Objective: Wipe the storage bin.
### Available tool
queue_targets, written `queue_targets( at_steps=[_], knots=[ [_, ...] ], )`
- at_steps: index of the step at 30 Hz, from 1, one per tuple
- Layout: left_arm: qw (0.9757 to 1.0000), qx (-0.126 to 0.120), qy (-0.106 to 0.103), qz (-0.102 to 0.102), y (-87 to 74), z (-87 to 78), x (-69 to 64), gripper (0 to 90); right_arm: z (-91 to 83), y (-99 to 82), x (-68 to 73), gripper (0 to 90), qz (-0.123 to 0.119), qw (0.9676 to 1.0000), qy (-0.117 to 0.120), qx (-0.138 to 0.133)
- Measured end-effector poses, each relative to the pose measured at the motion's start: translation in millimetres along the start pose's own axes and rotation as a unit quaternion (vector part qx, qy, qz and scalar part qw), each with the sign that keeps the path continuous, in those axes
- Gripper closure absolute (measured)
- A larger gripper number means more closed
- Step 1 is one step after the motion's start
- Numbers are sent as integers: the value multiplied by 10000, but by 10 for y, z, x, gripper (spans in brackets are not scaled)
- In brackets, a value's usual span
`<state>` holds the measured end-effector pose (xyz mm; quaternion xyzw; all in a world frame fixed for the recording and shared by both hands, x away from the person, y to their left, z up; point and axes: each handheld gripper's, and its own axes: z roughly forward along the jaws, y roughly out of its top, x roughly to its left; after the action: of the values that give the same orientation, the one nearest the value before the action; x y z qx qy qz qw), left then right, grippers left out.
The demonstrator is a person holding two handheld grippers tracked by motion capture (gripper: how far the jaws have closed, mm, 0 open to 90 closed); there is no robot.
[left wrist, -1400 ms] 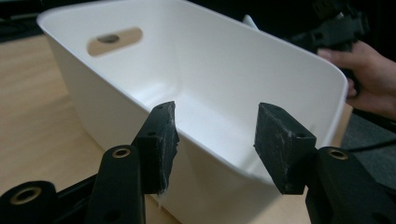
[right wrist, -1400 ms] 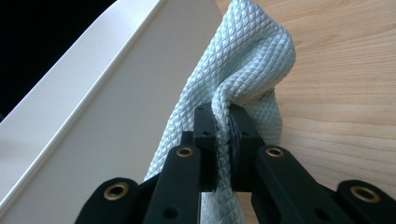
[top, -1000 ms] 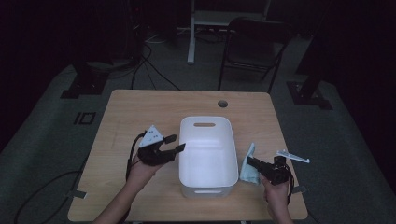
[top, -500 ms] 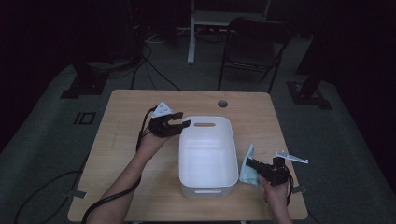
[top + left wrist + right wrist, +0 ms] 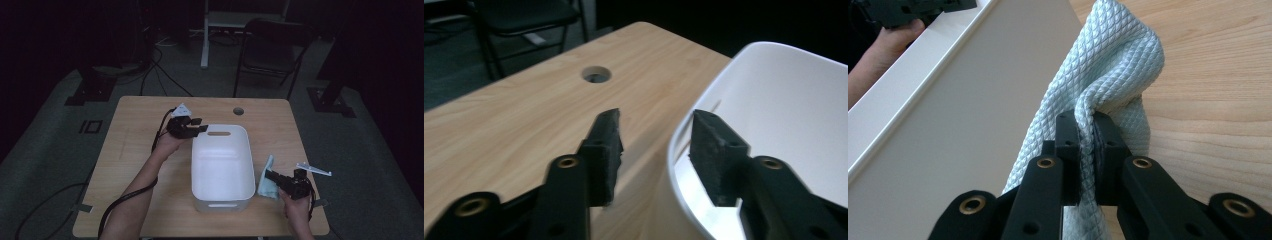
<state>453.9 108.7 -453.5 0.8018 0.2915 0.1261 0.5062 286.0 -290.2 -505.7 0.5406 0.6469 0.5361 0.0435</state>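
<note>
Dark room, wooden counter (image 5: 130, 145) in the middle. Left claw (image 5: 654, 145): jaws part-open and just closing, set astride the far rim of the white bin (image 5: 220, 165), rim not yet pinched. Bin is seen empty. Right claw (image 5: 1087, 150): clamped on the pale blue cloth (image 5: 1108, 75), held just beside the bin's outer wall. Judged early: cloth grasped, bin not yet secured, cloth not yet placed inside.

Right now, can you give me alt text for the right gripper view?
The right gripper has its black jaws shut on a fold of pale blue, diamond-textured cloth, which rests against the outer wall of the white plastic tub on the light wooden table.
</note>
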Motion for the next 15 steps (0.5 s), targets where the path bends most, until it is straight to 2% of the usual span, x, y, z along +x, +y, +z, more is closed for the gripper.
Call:
queue_targets(
  at_steps=[1,2,3,4,8,9,14,15],
  knots=[
    [10000,-21,-66,-19,-6,14,-3,595,0,0,0,837,0,10000,0,0],
    [9999,-13,-106,30,-9,23,-14,675,-6,1,0,837,3,10000,4,-8],
    [9998,29,-203,29,-8,28,-16,675,-6,1,0,837,3,10000,4,-8],
    [9998,28,-201,42,-6,33,-35,753,-8,1,-5,837,15,10000,-7,-10],
    [9999,41,-89,82,-16,5,-57,764,-5,-3,-11,837,21,10000,-16,-6],
    [9999,37,-9,96,-27,-17,-61,770,-2,-3,-12,837,18,10000,-16,-6],
    [9999,-33,156,-28,-118,-166,-41,811,-20,8,-27,837,39,10000,-28,-39],
    [9997,-31,248,-61,-131,-202,-49,817,-27,12,-32,837,69,10000,-31,-41]
  ],
)
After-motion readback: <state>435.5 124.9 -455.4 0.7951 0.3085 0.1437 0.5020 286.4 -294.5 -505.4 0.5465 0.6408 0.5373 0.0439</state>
